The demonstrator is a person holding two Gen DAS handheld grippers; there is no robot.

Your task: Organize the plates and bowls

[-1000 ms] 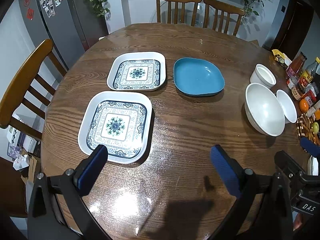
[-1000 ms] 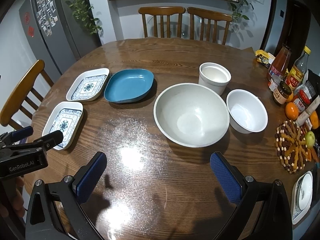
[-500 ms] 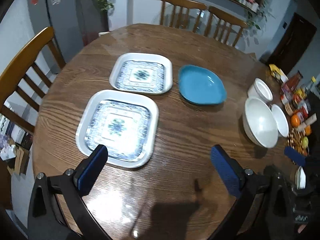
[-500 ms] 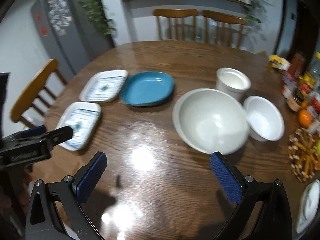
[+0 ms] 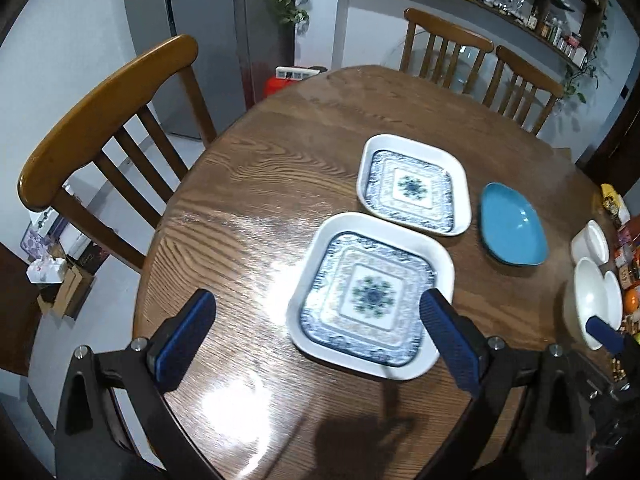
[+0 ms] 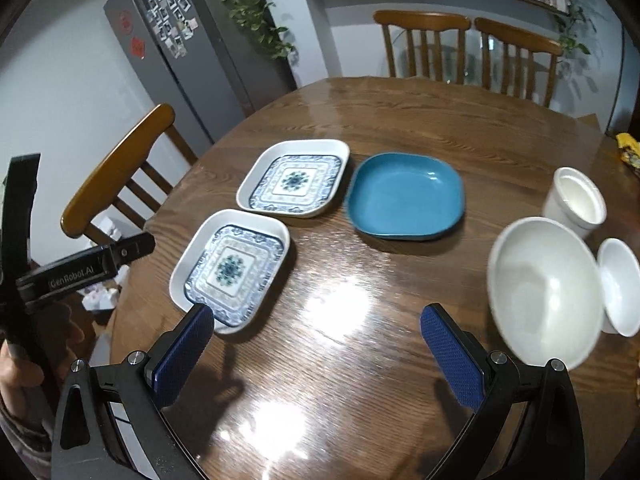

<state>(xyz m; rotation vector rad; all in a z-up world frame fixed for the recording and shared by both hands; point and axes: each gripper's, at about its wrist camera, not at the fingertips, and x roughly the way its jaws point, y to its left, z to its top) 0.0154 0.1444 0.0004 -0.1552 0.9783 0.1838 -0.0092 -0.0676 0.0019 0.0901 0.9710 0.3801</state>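
Two square white plates with blue patterns lie on the round wooden table: the near one [image 5: 370, 294] [image 6: 231, 267] and the far one [image 5: 413, 185] [image 6: 294, 178]. A blue dish [image 5: 512, 229] [image 6: 405, 196] lies right of the far plate. A large white bowl [image 6: 544, 292], a small white bowl [image 6: 619, 286] and a white cup [image 6: 576, 198] stand at the right. My left gripper [image 5: 316, 338] is open and empty, over the near plate's left edge. My right gripper [image 6: 320, 354] is open and empty, above bare table between the near plate and the large bowl.
A wooden chair [image 5: 108, 108] stands at the table's left edge, two more chairs [image 6: 464, 48] at the far side. Bottles and snacks [image 5: 624, 248] crowd the right edge. A fridge [image 6: 176, 48] stands behind at the left.
Both views have swung to the left. The left gripper has moved toward the near patterned plate, which now sits between its fingers. Both grippers stay open.
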